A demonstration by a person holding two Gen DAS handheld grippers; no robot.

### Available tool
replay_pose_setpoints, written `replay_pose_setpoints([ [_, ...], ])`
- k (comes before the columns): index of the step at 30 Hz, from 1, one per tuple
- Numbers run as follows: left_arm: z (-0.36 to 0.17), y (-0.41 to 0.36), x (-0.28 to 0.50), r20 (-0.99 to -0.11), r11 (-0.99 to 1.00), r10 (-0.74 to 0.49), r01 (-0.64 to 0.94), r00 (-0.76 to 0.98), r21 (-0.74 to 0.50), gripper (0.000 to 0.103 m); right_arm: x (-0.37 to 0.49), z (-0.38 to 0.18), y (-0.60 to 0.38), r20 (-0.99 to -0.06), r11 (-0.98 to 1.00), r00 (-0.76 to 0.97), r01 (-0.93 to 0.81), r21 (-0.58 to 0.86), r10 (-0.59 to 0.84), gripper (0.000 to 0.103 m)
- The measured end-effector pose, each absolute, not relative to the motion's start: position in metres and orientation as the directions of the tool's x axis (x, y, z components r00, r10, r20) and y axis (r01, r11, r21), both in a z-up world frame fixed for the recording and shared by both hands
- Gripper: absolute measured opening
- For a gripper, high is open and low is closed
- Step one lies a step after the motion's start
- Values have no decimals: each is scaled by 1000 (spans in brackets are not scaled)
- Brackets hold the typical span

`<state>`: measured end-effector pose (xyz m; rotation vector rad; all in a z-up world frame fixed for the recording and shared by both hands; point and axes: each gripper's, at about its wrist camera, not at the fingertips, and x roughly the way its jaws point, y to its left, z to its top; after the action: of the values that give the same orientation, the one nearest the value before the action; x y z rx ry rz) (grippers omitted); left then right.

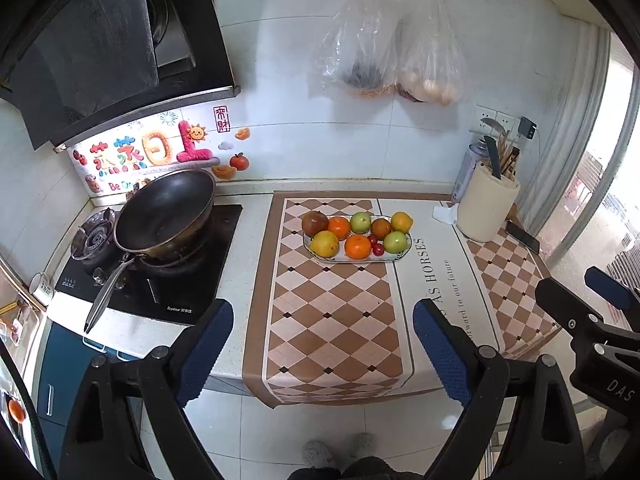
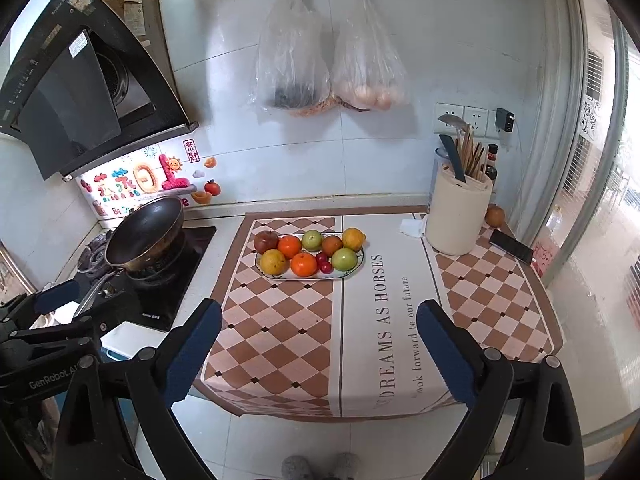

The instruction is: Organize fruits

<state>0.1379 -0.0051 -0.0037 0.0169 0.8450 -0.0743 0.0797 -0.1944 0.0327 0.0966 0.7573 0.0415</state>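
Observation:
A white oval plate point(image 1: 397, 255) point(image 2: 357, 265) sits on the checked mat toward the back of the counter. It holds several fruits in two rows: a dark red apple point(image 1: 315, 222) point(image 2: 266, 241), oranges point(image 1: 357, 246) point(image 2: 303, 264), green apples point(image 1: 395, 242) point(image 2: 344, 259), yellow fruits point(image 1: 325, 243) point(image 2: 273, 261) and small red ones point(image 1: 375, 246) point(image 2: 324, 263). My left gripper point(image 1: 324, 308) is open and empty, well short of the plate, over the counter's front edge. My right gripper point(image 2: 320, 308) is likewise open and empty, beside the left one.
A black wok point(image 1: 166, 212) point(image 2: 146, 234) rests on the gas stove at the left. At the back right stand a cream utensil holder point(image 1: 486, 210) point(image 2: 458, 216), a phone point(image 2: 512, 246) and a brown round fruit point(image 2: 495, 215). Two plastic bags point(image 2: 328, 60) hang on the wall.

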Motion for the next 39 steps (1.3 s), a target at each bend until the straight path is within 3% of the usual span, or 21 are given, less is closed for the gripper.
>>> replay_pose_setpoints([
  [10, -13, -13, 152, -758, 999, -34, 48, 651, -4, 92, 98, 20, -206, -705, 993, 704, -4, 121, 89, 100],
  [13, -19, -18, 163, -760, 999, -22, 48, 649, 12, 103, 112, 14, -211, -707, 994, 703, 6, 113, 76, 100],
  [39, -79, -28, 262, -825, 998, 49, -6, 563, 55, 103, 234, -62, -217, -785, 998, 619, 42, 53, 15, 101],
])
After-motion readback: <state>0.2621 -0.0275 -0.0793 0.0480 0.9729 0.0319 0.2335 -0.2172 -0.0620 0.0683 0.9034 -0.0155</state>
